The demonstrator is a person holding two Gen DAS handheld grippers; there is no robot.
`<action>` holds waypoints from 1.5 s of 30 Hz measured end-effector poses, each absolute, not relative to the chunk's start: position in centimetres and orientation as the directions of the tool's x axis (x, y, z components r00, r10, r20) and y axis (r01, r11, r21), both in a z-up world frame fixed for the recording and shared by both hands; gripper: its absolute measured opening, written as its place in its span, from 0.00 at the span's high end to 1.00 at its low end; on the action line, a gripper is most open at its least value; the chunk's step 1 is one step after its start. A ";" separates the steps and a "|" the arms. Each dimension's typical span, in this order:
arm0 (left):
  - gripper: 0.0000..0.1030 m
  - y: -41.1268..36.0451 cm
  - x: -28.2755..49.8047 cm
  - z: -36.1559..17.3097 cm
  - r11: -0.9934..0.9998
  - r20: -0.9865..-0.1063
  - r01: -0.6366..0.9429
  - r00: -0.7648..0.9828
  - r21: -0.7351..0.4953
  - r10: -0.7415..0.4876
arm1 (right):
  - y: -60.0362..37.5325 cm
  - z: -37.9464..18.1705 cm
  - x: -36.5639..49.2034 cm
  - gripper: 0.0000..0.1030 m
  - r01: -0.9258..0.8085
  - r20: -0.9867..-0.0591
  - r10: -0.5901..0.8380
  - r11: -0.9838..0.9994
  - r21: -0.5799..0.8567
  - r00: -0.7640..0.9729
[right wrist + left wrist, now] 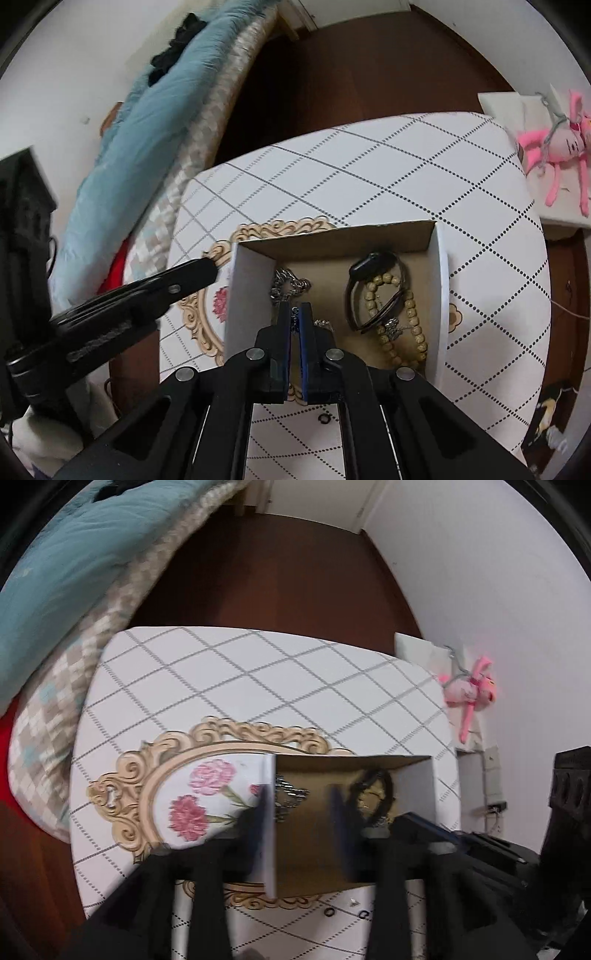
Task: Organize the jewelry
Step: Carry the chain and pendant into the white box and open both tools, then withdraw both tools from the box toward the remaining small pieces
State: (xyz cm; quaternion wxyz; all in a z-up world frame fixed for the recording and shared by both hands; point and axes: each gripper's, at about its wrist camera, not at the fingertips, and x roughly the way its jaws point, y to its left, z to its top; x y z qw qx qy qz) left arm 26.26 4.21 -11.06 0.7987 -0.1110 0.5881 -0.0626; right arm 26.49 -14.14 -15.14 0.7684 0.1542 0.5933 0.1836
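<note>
A white cardboard box [441,280] with a brown inside stands on an ornate floral tray [177,771]. In it lie a silver chain [290,286], a black watch [373,264] and a wooden bead bracelet [413,328]. My right gripper [294,314] is over the box, its fingers nearly shut on a thin chain that hangs between the tips. My left gripper [301,812] is open and blurred, its fingers astride the box's left wall [269,819]. The chain [290,797] and watch [373,781] also show in the left wrist view.
The tray sits on a white table with a grey diamond pattern [258,672]. Small black rings [328,911] lie on the table near its front. A bed with a blue quilt [62,572] is to the left. A pink plush toy [471,690] hangs at right.
</note>
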 end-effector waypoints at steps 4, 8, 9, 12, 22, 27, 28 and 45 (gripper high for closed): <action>0.28 4.7 25.6 -10.8 0.984 -0.925 -0.039 0.348 -0.174 -0.150 | -14.2 -15.5 26.9 0.50 -0.098 -0.875 0.434 0.901 0.422 0.217; 0.12 4.6 24.2 -11.3 0.995 -0.922 -0.044 0.381 -0.086 -0.063 | -15.3 -15.2 26.2 0.36 -0.089 -0.902 0.339 0.941 0.327 0.269; 0.07 4.5 23.9 -11.6 0.997 -0.921 -0.043 0.387 -0.068 -0.046 | -15.5 -15.3 26.0 0.23 -0.084 -0.911 0.300 0.954 0.288 0.284; 0.00 3.9 22.7 -12.8 0.999 -0.920 -0.034 0.393 -0.020 -0.005 | -16.0 -15.4 24.8 0.07 -0.070 -0.933 0.133 0.991 0.116 0.335; 0.00 2.9 20.6 -13.8 0.999 -0.918 -0.040 0.395 0.003 0.019 | -17.5 -16.7 22.3 0.02 -0.032 -0.926 -0.033 0.998 -0.049 0.377; 0.00 2.9 19.2 -12.6 0.999 -0.906 -0.049 0.422 -0.002 0.019 | -17.5 -15.9 21.3 0.02 -0.031 -0.917 -0.019 0.999 -0.034 0.399; 0.00 3.0 18.8 -12.2 0.999 -0.902 -0.054 0.432 -0.008 0.016 | -17.3 -15.6 21.1 0.02 -0.031 -0.915 -0.012 0.999 -0.027 0.404; 0.00 2.4 12.2 -4.8 0.999 -0.810 -0.038 0.586 -0.022 0.005 | -19.0 -7.9 13.6 0.02 0.032 -0.814 -0.039 0.999 -0.025 0.580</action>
